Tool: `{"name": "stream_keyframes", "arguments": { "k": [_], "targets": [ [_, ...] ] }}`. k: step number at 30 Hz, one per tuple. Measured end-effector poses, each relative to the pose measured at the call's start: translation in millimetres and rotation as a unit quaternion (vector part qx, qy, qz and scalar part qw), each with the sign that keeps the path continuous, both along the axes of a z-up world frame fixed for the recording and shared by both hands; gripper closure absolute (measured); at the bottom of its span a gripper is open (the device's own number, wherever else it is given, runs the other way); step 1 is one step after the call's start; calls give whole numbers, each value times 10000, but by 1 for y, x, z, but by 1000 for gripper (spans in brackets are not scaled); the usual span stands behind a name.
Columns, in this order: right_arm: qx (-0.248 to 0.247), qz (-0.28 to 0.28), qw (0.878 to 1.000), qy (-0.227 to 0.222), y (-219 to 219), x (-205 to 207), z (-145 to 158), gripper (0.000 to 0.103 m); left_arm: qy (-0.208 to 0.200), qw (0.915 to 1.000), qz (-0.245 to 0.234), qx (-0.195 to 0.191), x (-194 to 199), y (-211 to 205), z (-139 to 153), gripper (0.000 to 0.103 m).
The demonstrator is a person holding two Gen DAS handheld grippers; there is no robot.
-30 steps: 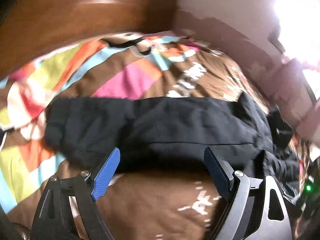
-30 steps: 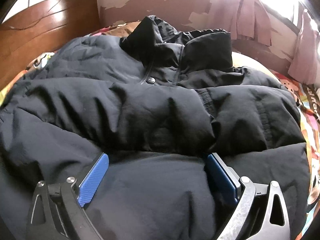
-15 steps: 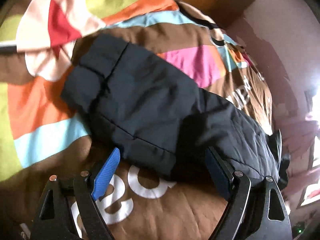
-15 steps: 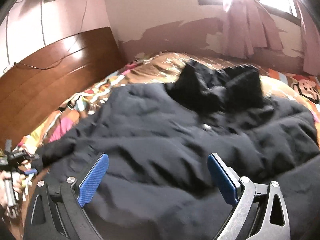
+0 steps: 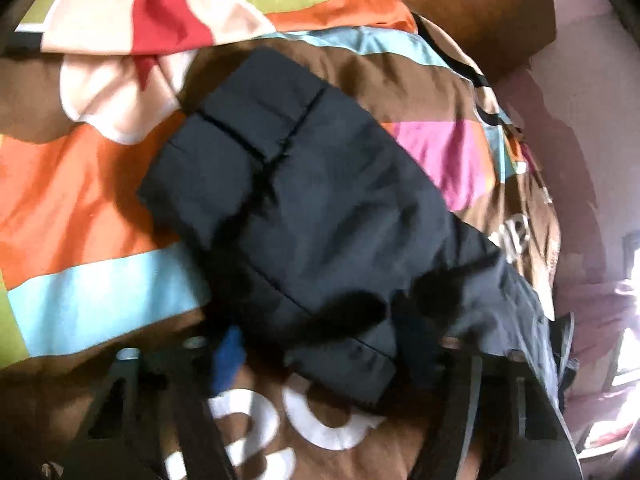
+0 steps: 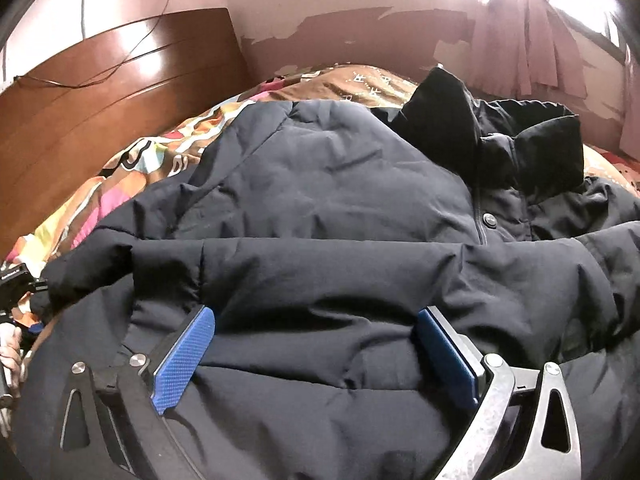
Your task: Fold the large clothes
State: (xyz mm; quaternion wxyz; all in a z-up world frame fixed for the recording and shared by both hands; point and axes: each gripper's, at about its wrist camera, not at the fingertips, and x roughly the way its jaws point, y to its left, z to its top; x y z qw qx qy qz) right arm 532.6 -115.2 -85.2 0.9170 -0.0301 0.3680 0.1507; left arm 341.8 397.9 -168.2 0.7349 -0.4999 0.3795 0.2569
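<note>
The left hand-held gripper (image 5: pixel 320 356), blurred in its own view, is closing its jaws around the lower edge of a dark sleeve (image 5: pixel 304 208) of a black padded jacket (image 6: pixel 320 216); the cloth lies between the jaws, but the blur hides whether the pads already press on it. The sleeve stretches away from that gripper across a bedspread (image 5: pixel 80 208) patterned in orange, light blue, brown, pink and green, with large white letters just under the jaws. The cuff end of the sleeve points toward the wooden headboard (image 5: pixel 472 0) at the top of the bed. The right hand-held gripper (image 6: pixel 316 344) has its blue-padded jaws standing wide apart, resting on the jacket's body, with a puffed fold of the cloth bulging up between them and neither pad seen pressing on it. The jacket is spread over most of the bed, front side up, its upright collar (image 6: pixel 492 136) toward the far edge near the pink curtain (image 6: pixel 532 48) and a snap button (image 6: pixel 489 221) showing below it. At the left border of the right wrist view, a person's hand (image 6: pixel 10 350) holds the other tool near the bed's side. A pink wall (image 6: pixel 320 12) with peeling paint stands behind the bed.
</note>
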Motion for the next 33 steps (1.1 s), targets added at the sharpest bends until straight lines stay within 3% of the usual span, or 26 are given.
{"name": "stream_keyframes", "arguments": {
  "k": [1,4,9,13,16,18,21,24,26,28,33],
  "targets": [
    [-6,4,10000,-18,0,-1,-1,1,78,9999,18,63,-2,1,-1,70],
    [89,23,10000,-11,-3,-2,-1,1,100,9997,158,159,-7,3,2,89],
    [419,-30,9991,102,-18,-24,14,1,32,9947,86,1020,-12,-13,47,99],
    [417,226,9987,161,-33,-58,29,1,-387,9796,-169,1967,-11,-38,103,100],
    [340,214,9991,139,-52,-78,37,1,-763,9580,-567,2707,-5,-67,142,100],
    [344,130,9991,190,-67,-86,40,1,-1008,9381,-837,3205,-2,-93,168,100],
    [287,-36,9993,216,-85,-92,42,1,-1466,9098,-1180,3699,2,-131,199,100],
    [369,-256,9988,199,-107,-95,47,1,-1955,8808,-1710,3958,14,-176,224,100],
    [457,-357,9982,169,-121,-98,52,1,-2158,8630,-2061,4076,20,-203,231,100],
    [479,-465,9977,107,-134,-101,57,1,-2326,8401,-2486,4223,26,-237,234,100],
    [537,-612,9967,25,-168,-113,68,1,-2398,7756,-3713,4507,46,-328,215,100]
  ]
}}
